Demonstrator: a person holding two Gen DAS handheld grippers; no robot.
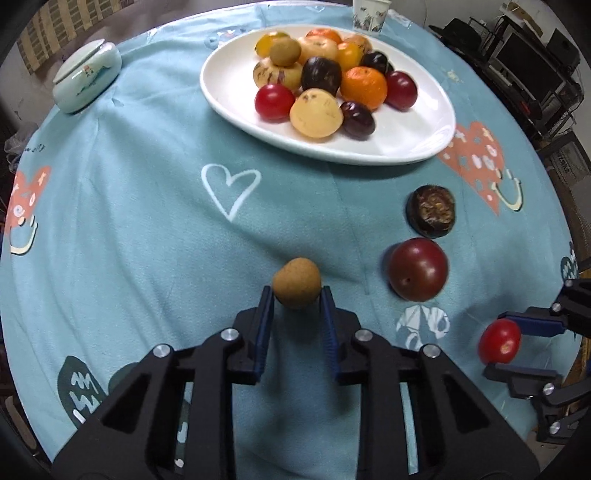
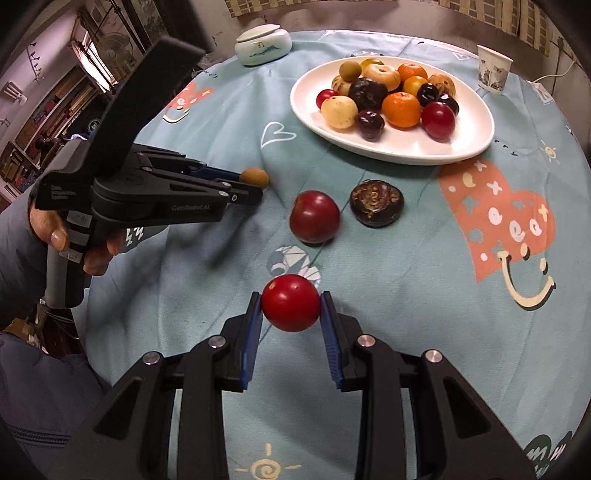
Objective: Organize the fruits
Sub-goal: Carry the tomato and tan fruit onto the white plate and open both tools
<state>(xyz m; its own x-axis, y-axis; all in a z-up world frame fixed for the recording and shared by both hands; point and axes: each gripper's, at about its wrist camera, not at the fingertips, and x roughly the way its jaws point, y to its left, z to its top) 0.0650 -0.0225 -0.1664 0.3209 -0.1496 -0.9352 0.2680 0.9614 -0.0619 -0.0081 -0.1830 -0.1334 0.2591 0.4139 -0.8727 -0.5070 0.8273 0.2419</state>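
Note:
My left gripper (image 1: 296,293) is shut on a small brown round fruit (image 1: 296,283), held above the tablecloth; the same brown fruit (image 2: 255,177) shows at the left gripper's tip in the right wrist view. My right gripper (image 2: 290,303) is shut on a bright red fruit (image 2: 290,302), which also shows at the right edge of the left wrist view as the red fruit (image 1: 499,340). A dark red plum (image 1: 418,268) and a blackish wrinkled fruit (image 1: 430,211) lie loose on the cloth. The white oval plate (image 1: 406,140) holds several mixed fruits.
A pale green lidded jar (image 1: 86,75) stands at the far left of the round table, a paper cup (image 1: 370,14) behind the plate. A hand (image 2: 55,232) and grey sleeve hold the left gripper's handle. The table edge curves close around, with shelves and clutter beyond.

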